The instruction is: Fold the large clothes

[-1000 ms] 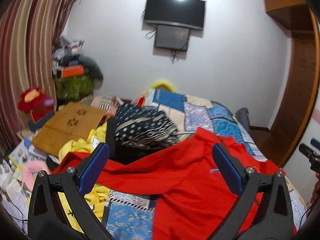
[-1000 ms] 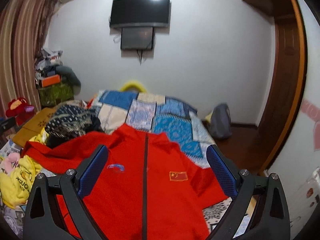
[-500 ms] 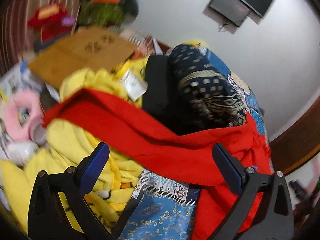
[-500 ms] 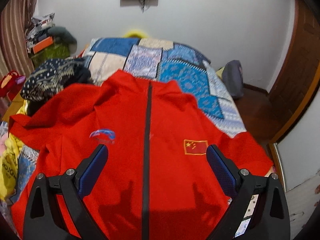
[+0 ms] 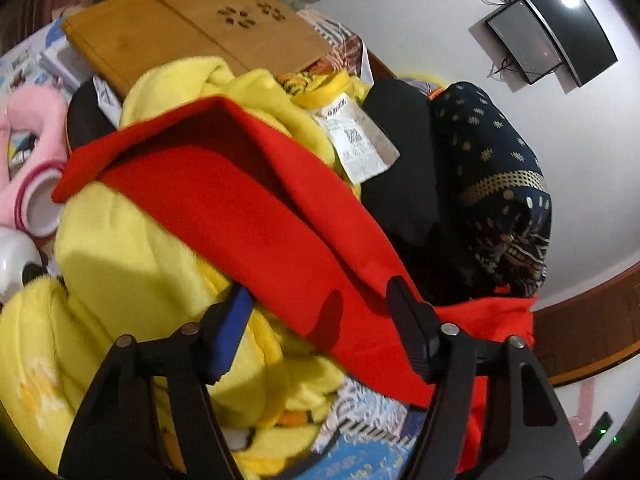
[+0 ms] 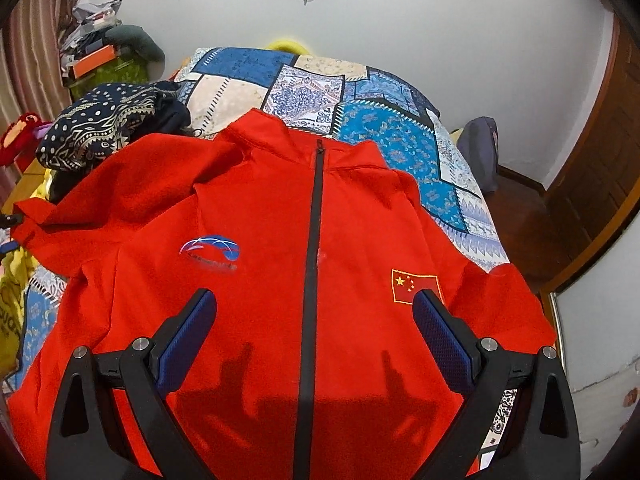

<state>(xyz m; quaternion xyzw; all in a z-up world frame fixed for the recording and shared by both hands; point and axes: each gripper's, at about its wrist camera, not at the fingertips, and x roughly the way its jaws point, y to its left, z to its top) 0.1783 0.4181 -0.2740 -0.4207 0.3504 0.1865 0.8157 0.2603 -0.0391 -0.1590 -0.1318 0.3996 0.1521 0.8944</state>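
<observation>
A red zip-up jacket (image 6: 256, 248) lies front-up on the bed, black zipper down the middle, a logo on one chest and a flag patch on the other. My right gripper (image 6: 314, 320) is open and hovers over the jacket's chest. In the left wrist view the jacket's sleeve (image 5: 248, 208) drapes over a yellow fleece garment (image 5: 132, 280). My left gripper (image 5: 320, 312) is open with the sleeve between its fingers, one finger at the sleeve's lower edge.
A patchwork quilt (image 6: 360, 104) covers the bed. A dark patterned cloth pile (image 6: 108, 124) and a black garment (image 5: 404, 160) lie at the jacket's left. A wooden board (image 5: 188, 28), pink plush (image 5: 24, 140) and clutter sit beyond. A wooden door (image 6: 600, 152) stands on the right.
My left gripper has dropped and moved in on the red sleeve, its jaws narrower than before. My right gripper has tilted down and come closer over the jacket's chest.
</observation>
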